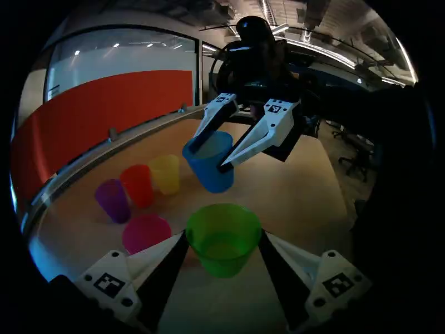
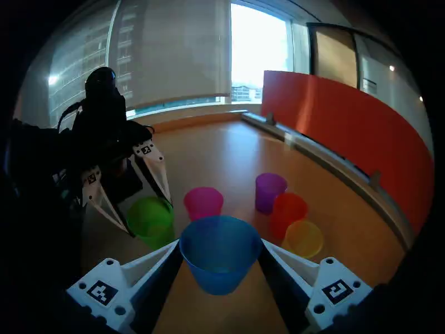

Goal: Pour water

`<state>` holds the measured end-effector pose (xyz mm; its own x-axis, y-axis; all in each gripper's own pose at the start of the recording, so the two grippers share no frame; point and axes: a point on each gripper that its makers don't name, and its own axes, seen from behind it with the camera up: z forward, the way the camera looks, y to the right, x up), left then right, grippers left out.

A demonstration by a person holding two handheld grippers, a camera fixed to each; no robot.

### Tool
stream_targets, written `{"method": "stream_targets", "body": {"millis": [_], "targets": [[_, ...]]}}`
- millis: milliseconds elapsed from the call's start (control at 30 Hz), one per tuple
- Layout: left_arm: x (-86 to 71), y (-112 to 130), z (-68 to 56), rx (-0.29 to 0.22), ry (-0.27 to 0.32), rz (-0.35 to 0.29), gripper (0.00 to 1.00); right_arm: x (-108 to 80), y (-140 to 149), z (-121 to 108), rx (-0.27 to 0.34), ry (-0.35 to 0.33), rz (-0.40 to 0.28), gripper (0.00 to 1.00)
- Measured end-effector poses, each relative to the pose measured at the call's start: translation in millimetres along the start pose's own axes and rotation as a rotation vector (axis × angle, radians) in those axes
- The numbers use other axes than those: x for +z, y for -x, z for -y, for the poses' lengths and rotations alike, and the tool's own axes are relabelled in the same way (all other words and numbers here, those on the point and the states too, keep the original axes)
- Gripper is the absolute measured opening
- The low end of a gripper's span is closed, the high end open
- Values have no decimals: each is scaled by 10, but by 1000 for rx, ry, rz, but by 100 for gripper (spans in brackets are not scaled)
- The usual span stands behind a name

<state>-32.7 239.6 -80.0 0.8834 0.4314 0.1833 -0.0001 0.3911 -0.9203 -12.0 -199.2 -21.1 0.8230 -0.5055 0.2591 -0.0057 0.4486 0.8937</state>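
Presently green cup (image 1: pixel 222 256) is clamped by left gripper (image 1: pixel 223 235), blue cup (image 2: pixel 219 270) at twelve o'clock by right gripper (image 2: pixel 220 244); water may be spilled if misaligned.

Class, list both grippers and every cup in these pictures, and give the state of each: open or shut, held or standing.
left gripper: shut on the green cup
right gripper: shut on the blue cup
green cup: held, mouth up
blue cup: held, mouth up
pink cup: standing upright on the table, free
purple cup: standing upright, free
red cup: standing upright, free
yellow cup: standing upright, free
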Motion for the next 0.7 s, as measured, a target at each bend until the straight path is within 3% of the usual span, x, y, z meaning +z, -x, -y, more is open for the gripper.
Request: {"method": "stream_targets", "body": {"millis": [700], "targets": [[48,262,107,9,-6,81,87,213,227,32,9,-21,25,92]]}}
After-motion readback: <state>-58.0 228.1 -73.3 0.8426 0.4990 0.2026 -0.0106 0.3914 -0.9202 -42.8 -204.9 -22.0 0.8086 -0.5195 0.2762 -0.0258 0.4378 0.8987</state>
